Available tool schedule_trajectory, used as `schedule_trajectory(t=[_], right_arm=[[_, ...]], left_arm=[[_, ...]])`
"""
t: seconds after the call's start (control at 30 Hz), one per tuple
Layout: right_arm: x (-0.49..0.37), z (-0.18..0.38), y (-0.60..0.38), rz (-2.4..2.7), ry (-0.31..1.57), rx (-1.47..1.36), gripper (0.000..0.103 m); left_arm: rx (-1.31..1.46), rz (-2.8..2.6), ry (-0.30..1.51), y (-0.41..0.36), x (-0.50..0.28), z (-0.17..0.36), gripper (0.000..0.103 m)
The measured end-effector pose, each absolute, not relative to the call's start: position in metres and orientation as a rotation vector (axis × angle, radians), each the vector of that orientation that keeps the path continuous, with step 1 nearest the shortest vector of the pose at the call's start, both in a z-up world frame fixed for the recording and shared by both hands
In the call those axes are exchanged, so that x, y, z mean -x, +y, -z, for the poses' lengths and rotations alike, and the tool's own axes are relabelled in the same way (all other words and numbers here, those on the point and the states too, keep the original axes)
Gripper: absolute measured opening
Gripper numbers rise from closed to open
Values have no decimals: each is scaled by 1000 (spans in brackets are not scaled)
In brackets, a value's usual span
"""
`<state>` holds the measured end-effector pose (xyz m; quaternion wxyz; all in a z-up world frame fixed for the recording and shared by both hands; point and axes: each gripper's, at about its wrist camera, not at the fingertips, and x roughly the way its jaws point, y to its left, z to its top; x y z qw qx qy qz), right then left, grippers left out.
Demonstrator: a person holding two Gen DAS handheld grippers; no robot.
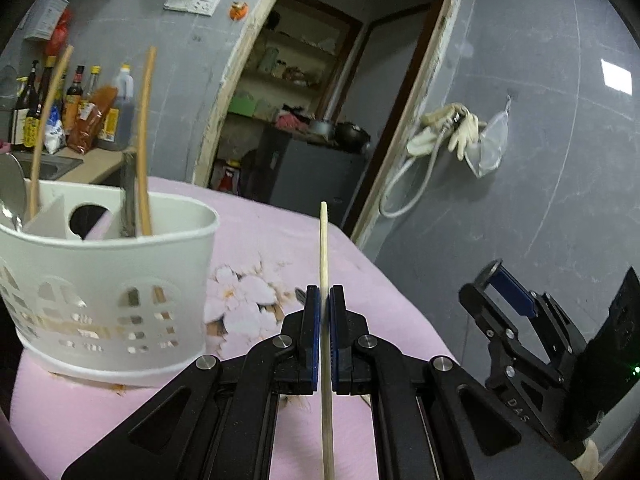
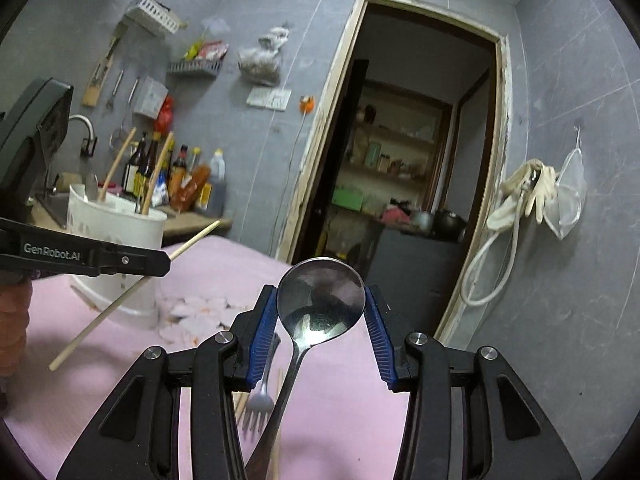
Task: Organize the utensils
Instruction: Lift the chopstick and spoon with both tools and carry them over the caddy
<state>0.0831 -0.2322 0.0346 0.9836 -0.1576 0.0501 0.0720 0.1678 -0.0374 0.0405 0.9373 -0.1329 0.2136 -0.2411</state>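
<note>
My left gripper (image 1: pixel 325 296) is shut on a pale wooden chopstick (image 1: pixel 325 248) that points up, to the right of the white utensil holder (image 1: pixel 112 280); the chopstick also shows in the right wrist view (image 2: pixel 132 288). The holder has several chopsticks (image 1: pixel 144 140) and a spoon in it. My right gripper (image 2: pixel 322 308) is shut on the bowl of a metal spoon (image 2: pixel 320 300), held above the pink table. A fork (image 2: pixel 258 400) and another chopstick lie on the cloth below it.
The pink flowered tablecloth (image 1: pixel 260 240) covers the table; its right edge drops off to the grey floor. Sauce bottles (image 1: pixel 80 104) stand on a counter behind the holder. An open doorway (image 2: pixel 400 160) is beyond the table.
</note>
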Motion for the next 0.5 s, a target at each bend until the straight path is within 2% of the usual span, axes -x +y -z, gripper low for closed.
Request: schedule_trajectory(t=[0.5], right_arm=[[-84, -103, -171, -283, -198, 230, 41]], left_arm=[[269, 289, 106, 45, -157, -113, 2]])
